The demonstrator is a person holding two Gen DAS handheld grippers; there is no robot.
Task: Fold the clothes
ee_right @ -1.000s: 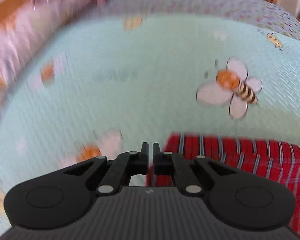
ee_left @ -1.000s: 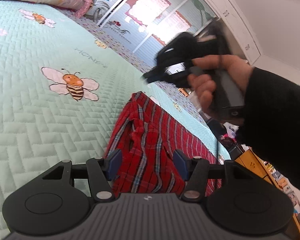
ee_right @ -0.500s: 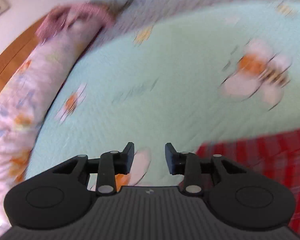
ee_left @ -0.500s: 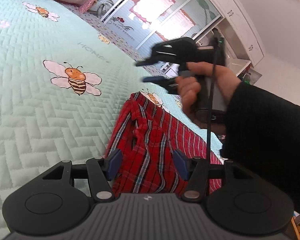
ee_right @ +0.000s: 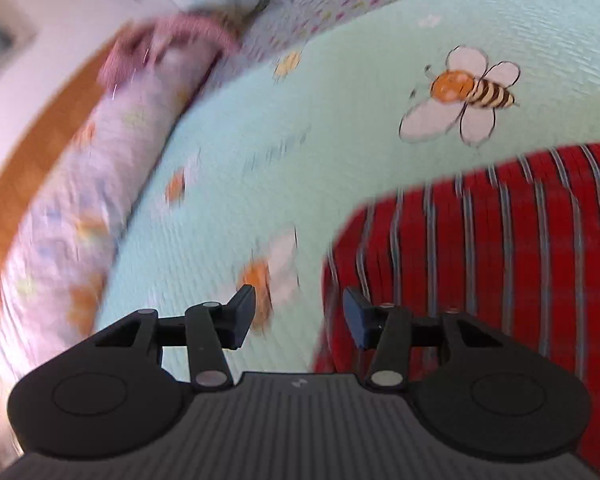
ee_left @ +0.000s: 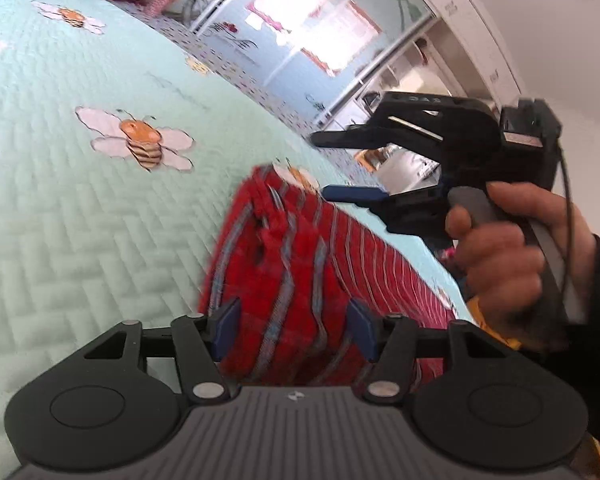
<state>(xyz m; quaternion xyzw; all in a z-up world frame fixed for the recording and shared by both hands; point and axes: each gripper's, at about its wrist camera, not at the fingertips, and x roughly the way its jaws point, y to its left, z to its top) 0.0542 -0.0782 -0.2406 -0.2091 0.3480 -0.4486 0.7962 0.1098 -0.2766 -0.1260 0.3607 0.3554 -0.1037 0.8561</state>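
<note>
A red plaid garment (ee_left: 300, 248) lies folded lengthwise on the bedspread, rumpled at its near end. My left gripper (ee_left: 292, 326) is open just above that near end, and its blue pads (ee_left: 225, 322) stand apart from the cloth. In the left wrist view a hand in a black sleeve holds my right gripper (ee_left: 326, 165) above the garment's far end. Its jaws are opening, with nothing between them. In its own view the right gripper (ee_right: 299, 312) hangs over the garment's (ee_right: 500, 260) left edge and the bedspread beside it.
The mint green quilted bedspread (ee_left: 60, 208) with bee prints (ee_right: 464, 92) spreads left of the garment. A floral bolster (ee_right: 100, 168) and a wooden headboard (ee_right: 24, 168) line one side. A wardrobe with sliding doors (ee_left: 300, 28) stands past the bed's far edge.
The right gripper went from shut to open and swung sideways along the garment's edge. The left gripper stayed over the garment's near end.
</note>
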